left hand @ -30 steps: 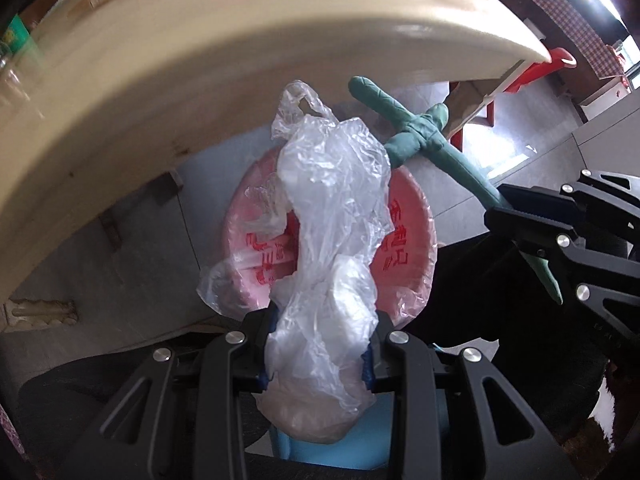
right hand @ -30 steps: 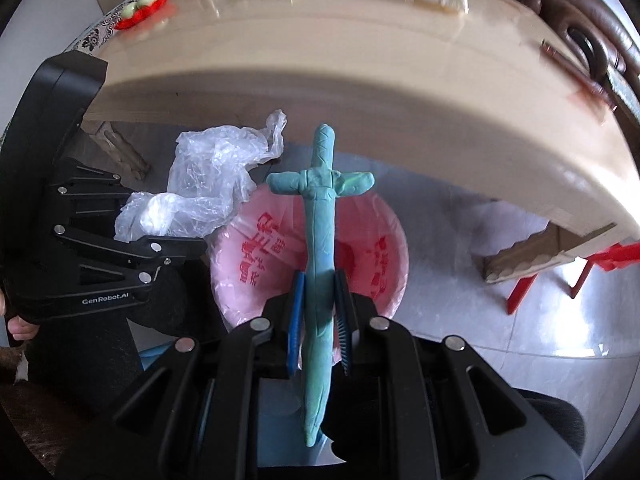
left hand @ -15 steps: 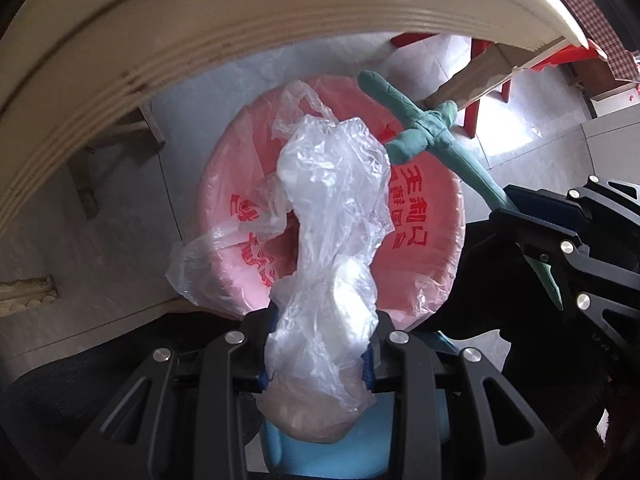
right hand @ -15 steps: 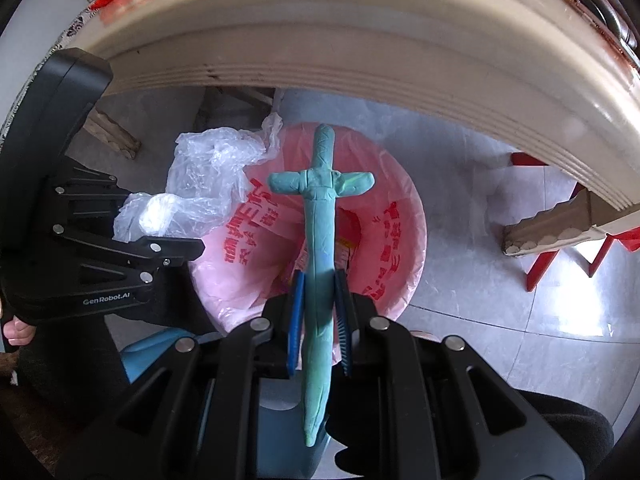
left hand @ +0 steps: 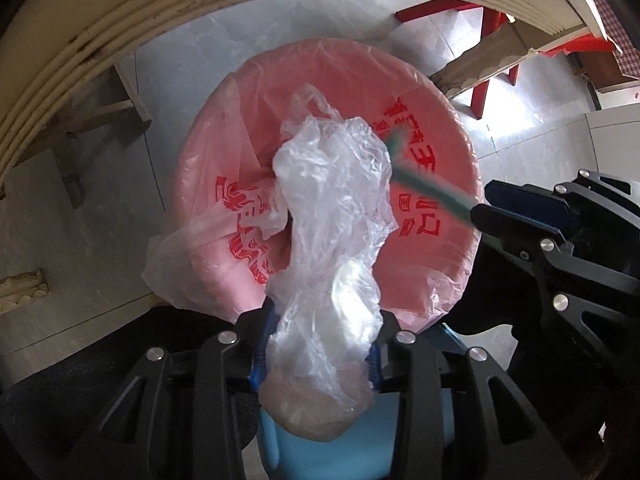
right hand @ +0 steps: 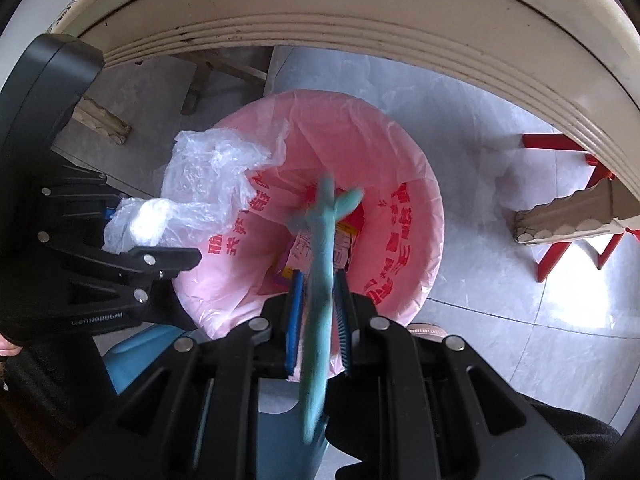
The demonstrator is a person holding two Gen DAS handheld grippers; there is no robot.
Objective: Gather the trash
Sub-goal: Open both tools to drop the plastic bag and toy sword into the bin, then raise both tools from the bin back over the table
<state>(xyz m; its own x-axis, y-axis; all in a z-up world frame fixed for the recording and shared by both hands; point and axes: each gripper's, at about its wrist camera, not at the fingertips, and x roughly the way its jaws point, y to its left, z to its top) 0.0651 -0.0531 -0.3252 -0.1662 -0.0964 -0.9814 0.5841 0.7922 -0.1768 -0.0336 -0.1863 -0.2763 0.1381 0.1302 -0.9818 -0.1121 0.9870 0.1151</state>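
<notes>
A crumpled clear plastic bag (left hand: 332, 200) hangs over a bin with a pink liner (left hand: 440, 128). My left gripper (left hand: 320, 340) points down at the bin; its jaws are opening, and the bag still fills the gap and touches both pads. In the right wrist view, my right gripper (right hand: 320, 292) holds a teal cross-shaped strip (right hand: 322, 240) over the bin's liner (right hand: 400, 168). The strip is blurred and tilted. The left wrist view shows the teal strip (left hand: 424, 184) sticking out of the right gripper (left hand: 486, 202), just right of the bag. The bag (right hand: 208, 176) and left gripper (right hand: 148, 232) sit at the left.
A cream table edge (right hand: 360, 20) arches over the bin. Printed wrappers (right hand: 348, 240) lie inside the bin. A carved table leg (right hand: 568, 220) and a red stool (right hand: 568, 208) stand on the grey tiled floor to the right. A blue object (left hand: 360, 452) sits under the grippers.
Both grippers have sunk below the table edge toward the bin, which now looks larger. The left jaws stand slightly wider. The teal strip has tilted and blurred.
</notes>
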